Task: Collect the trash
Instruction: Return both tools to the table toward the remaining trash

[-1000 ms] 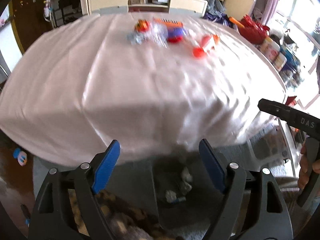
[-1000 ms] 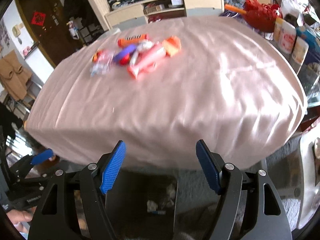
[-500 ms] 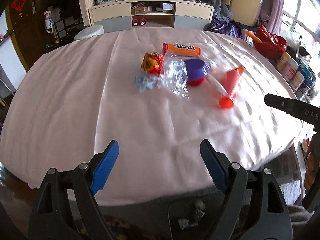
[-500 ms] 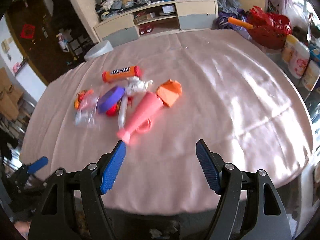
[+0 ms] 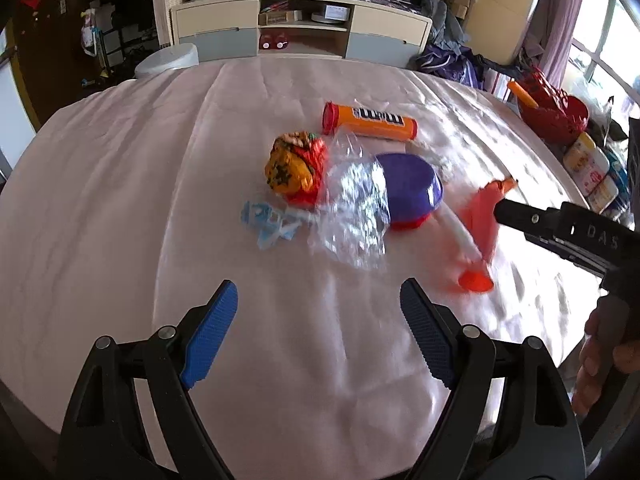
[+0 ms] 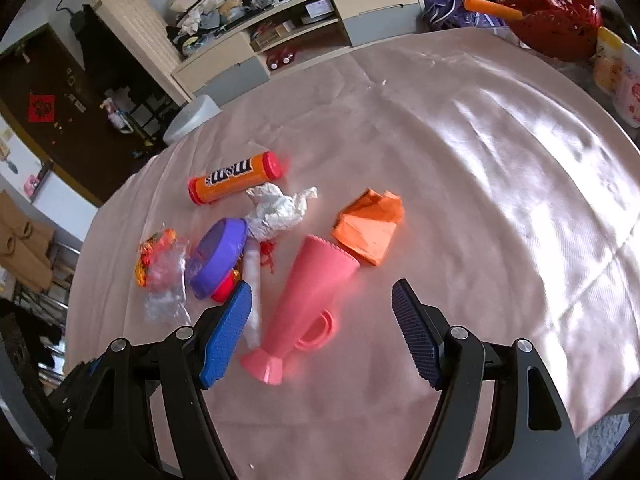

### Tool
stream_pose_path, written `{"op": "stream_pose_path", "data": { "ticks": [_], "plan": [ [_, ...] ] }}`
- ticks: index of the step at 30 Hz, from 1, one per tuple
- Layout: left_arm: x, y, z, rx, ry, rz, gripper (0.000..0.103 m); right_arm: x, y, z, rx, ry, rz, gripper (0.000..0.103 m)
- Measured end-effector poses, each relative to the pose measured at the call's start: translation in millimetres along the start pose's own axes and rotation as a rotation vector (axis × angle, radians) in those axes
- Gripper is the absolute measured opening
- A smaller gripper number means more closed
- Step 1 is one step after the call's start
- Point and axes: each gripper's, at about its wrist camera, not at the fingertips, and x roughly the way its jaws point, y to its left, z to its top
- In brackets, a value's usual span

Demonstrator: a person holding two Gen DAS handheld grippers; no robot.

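Observation:
A heap of trash lies on the pink tablecloth [image 5: 120, 200]: an orange M&M's tube [image 5: 370, 120] [image 6: 236, 178], an orange crumpled wrapper [image 5: 296, 166], a clear plastic bag [image 5: 352, 216], a purple lid [image 5: 412, 188] [image 6: 218, 258], a blue scrap [image 5: 268, 222], a pink cone-shaped cup [image 6: 308, 304] [image 5: 478, 232], white crumpled paper [image 6: 278, 210] and orange folded paper [image 6: 370, 228]. My left gripper [image 5: 316, 336] is open and empty, short of the clear bag. My right gripper [image 6: 320, 332] is open and empty, its fingers on either side of the pink cup's narrow end.
A red basket [image 5: 554, 114] and jars [image 5: 586, 160] stand beyond the table's right edge. A low cabinet [image 5: 300, 32] with shelves stands behind the table. A grey stool [image 6: 192, 118] is at the far left edge.
Both grippers have risen from below the table edge and moved forward over the cloth towards the trash heap. Both stay open.

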Motion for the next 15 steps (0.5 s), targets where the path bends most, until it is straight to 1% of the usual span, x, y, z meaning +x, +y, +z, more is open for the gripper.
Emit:
{"op": "stream_pose_path", "data": {
  "ticks": [2,4,9,11,12,13,14,15],
  "plan": [
    [3.4,-0.6,6.7,-0.005,-0.008,-0.006,0.079,0.9,4.1,2.2,-0.006,-0.005,0.000,0.074],
    [6.5,-2.0,13.7,-0.006,-0.018,-0.010,0.079,3.5,7.8,3.8,-0.020,-0.005,-0.020,0.074],
    [12.9,-12.8,28.1,0.042,-0.068,0.009,0.078,15.7,2.7,6.1,0.007,0.017,-0.041,0.073],
    [16.9,-14.9,32.7,0.057,-0.080,0.018,0.078,20.9,2.6,5.3,-0.002,0.028,-0.044,0.070],
    [19.9,-15.4,34.1,0.062,-0.081,0.019,0.078,22.9,1.3,4.5,-0.004,0.034,-0.042,0.066],
    [22.0,-15.9,34.8,0.063,-0.081,0.018,0.078,23.1,1.8,3.7,-0.011,0.026,-0.045,0.063],
    [25.6,-16.0,34.9,0.063,-0.079,0.014,0.075,24.2,3.5,3.5,-0.021,0.024,-0.054,0.061],
    [28.9,-16.4,34.7,0.065,-0.075,0.008,0.066,24.2,4.3,3.2,-0.028,0.022,-0.059,0.055]
  ]
}}
